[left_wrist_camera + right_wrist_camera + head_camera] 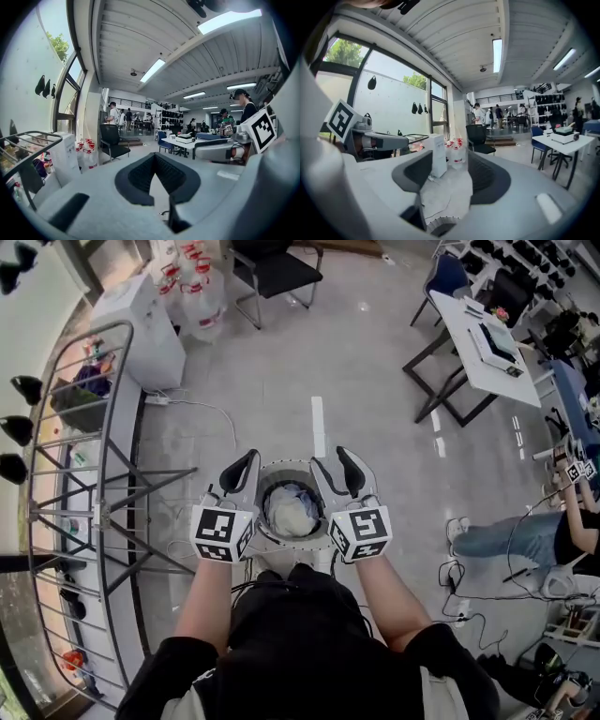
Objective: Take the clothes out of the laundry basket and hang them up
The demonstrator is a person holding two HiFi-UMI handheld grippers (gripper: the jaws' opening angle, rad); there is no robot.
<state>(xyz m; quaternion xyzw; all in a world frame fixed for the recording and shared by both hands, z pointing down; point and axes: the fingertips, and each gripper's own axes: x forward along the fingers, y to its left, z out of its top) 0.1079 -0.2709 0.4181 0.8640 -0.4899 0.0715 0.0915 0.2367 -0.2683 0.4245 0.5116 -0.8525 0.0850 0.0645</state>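
Above one laundry basket (pixel 291 465), left tool (pixel 250 458) is pressed together, right tool (pixel 335 463) spread.

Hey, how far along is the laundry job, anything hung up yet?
Barely started. Done: nothing clearly hung; most of the drying rack is bare. In hand: nothing; the left gripper is shut and empty, the right gripper open and empty, both at the laundry basket. Left: the white and blue clothes inside all need hanging.
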